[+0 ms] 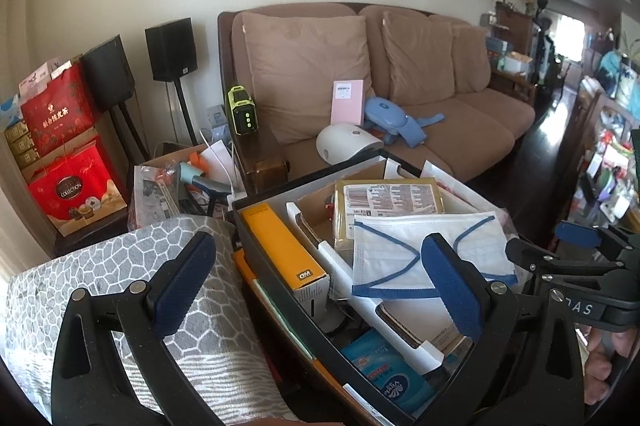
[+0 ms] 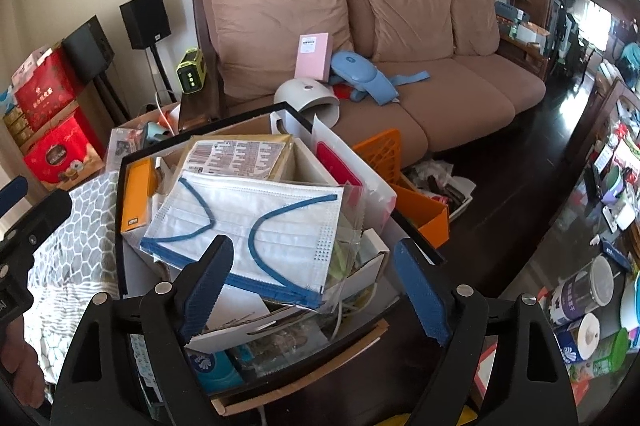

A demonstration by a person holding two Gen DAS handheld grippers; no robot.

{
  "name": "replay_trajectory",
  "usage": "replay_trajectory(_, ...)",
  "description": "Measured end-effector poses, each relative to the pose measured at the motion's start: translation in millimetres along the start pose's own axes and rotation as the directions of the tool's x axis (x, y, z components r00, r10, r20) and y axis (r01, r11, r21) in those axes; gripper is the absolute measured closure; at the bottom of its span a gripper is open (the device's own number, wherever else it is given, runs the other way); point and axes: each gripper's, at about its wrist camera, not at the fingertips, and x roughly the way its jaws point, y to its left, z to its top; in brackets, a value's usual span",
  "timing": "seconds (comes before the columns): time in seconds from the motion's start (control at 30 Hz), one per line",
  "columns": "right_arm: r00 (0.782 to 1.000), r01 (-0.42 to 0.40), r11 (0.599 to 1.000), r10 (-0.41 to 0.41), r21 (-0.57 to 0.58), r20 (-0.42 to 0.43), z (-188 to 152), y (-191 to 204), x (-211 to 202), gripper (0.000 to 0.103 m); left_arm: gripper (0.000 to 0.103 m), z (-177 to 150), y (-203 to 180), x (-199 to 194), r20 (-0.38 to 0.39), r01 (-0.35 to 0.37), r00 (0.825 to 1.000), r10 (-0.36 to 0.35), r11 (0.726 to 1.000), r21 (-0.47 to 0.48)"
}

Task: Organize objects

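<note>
- White with blue ties, the face mask (image 2: 244,222) lies flat on top of the clutter in the black-rimmed box (image 2: 120,194), over a gold packet (image 2: 240,154).
- My right gripper (image 2: 316,290) hovers at the near edge of the mask, jaws spread wide and holding nothing; the left pad (image 2: 206,290) sits over the mask's blue border, though I cannot tell if it touches.
- My left gripper (image 1: 320,282) hangs over the box's left rim, jaws apart and empty, one finger above the grey patterned cloth (image 1: 120,266), the other above the mask (image 1: 432,250).
- An orange box (image 1: 280,246) stands along the box's left wall.
- Behind it all is a brown sofa (image 2: 440,98).
</note>
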Motion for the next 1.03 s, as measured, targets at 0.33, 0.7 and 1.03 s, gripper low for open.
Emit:
replay_trajectory(0.33, 1.000, 0.004, 1.000, -0.004, 0.006, -0.002, -1, -4, 1, 0.018, 0.000, -2, -2, -8, 0.005, 0.011, 1.000, -0.012, 1.000, 0.003)
replay_trajectory(0.7, 1.000, 0.003, 1.000, -0.003, 0.003, 0.019, 0, -2, -4, 0.018, 0.000, -2, -5, -14, 0.008, 0.020, 1.000, -0.020, 1.000, -0.004)
replay_trajectory(1.03, 1.000, 0.006, 1.000, -0.006, 0.000, 0.019, 1, -1, -5, 0.018, 0.000, -4, -5, -14, -0.001, 0.011, 1.000, -0.011, 1.000, 0.001)
